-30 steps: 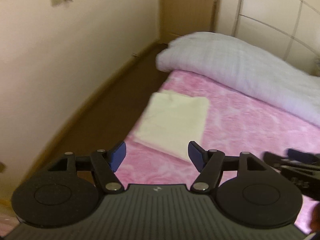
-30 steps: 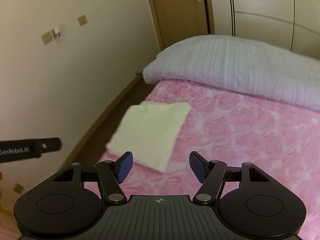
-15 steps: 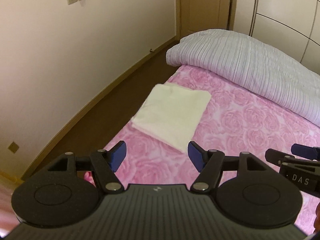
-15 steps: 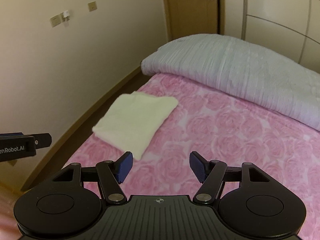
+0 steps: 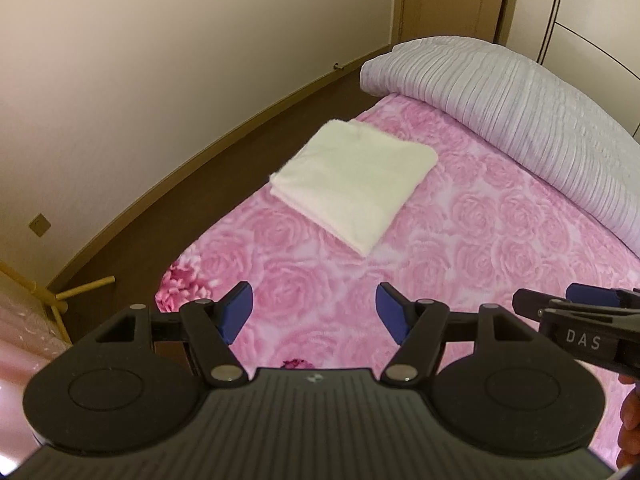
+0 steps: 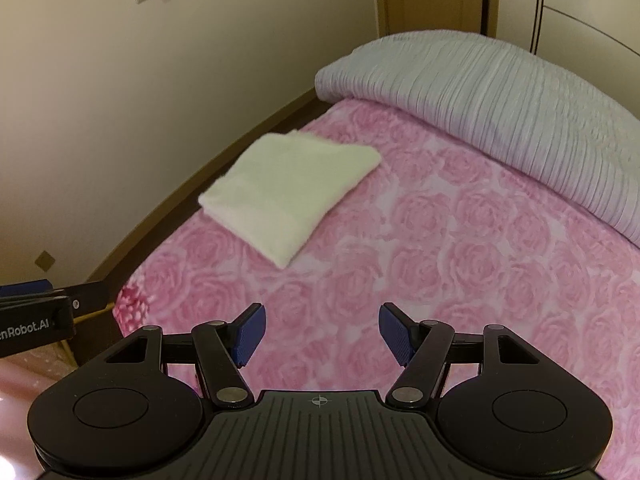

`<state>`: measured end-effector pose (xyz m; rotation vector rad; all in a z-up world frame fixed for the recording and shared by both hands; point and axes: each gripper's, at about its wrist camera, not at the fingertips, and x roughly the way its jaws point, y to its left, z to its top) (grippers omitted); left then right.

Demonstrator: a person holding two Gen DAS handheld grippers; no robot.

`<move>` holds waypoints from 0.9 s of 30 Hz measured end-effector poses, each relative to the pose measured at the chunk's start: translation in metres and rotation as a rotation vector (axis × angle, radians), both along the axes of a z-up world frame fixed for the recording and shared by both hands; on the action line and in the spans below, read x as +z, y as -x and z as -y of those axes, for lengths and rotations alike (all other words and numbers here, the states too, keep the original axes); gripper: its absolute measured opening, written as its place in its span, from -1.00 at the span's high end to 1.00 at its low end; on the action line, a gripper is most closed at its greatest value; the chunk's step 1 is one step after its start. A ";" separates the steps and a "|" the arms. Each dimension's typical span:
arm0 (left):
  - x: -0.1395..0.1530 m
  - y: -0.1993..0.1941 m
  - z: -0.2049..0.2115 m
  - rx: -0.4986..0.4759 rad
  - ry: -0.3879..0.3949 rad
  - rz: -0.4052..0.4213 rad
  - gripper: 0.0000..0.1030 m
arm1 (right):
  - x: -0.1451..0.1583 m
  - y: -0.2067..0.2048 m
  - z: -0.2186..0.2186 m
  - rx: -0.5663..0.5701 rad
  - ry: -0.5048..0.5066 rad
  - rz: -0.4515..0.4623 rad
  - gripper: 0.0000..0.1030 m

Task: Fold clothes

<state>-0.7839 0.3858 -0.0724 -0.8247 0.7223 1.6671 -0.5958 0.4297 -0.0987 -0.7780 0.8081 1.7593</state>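
At the left edge of the right wrist view, the left gripper's body is cut off by the frame, and a wooden stand (image 5: pixel 60 296) by the floor shows only partly. The left gripper (image 5: pixel 314 316) hangs above the pink rose-patterned bedspread (image 5: pixel 460 248) with its blue pads spread wide, holding nothing. Ahead, well apart from both, the folded cream garment (image 5: pixel 352 176) lies flat near the bed's left edge. The right gripper (image 6: pixel 320 334) is likewise spread and empty. A grey ribbed duvet (image 6: pixel 500 92) is bunched along the far side, running out of frame.

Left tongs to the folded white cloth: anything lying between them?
Nothing. In the left wrist view, only bare pink rose bedspread separates the open left tongs from the folded white cloth. The right wrist view shows the same stretch bare.
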 end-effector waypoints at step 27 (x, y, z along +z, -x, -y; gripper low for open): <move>-0.037 0.005 -0.092 0.012 0.078 -0.006 -0.26 | -0.042 0.010 -0.091 0.024 0.132 0.049 -0.29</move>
